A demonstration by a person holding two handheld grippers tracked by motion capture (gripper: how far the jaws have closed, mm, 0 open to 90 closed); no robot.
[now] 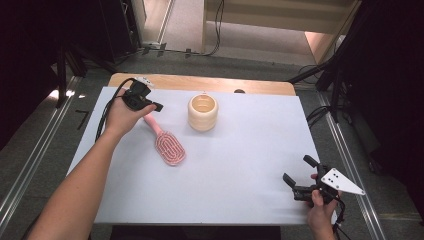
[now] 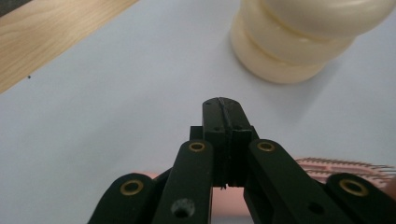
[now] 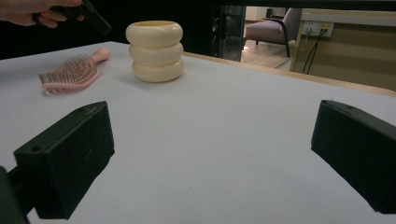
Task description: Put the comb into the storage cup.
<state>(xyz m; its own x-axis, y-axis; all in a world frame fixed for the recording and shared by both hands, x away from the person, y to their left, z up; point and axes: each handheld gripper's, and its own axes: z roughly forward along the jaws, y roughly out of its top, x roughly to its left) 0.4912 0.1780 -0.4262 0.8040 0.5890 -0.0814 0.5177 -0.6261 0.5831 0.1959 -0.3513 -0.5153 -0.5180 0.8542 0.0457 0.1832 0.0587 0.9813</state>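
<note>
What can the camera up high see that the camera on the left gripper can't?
High view alone: both forearms, the right gripper with jaws open, the whole pink brush, floor and cables. Left gripper view alone: the left gripper up close, jaws shut with nothing between them. Both: the cream ringed cup, brush bristles, the white table cover.

The left claw (image 1: 156, 106) is held shut, pointing to 3 o'clock; the right claw (image 1: 296, 170) is held open toward 10 o'clock.
</note>
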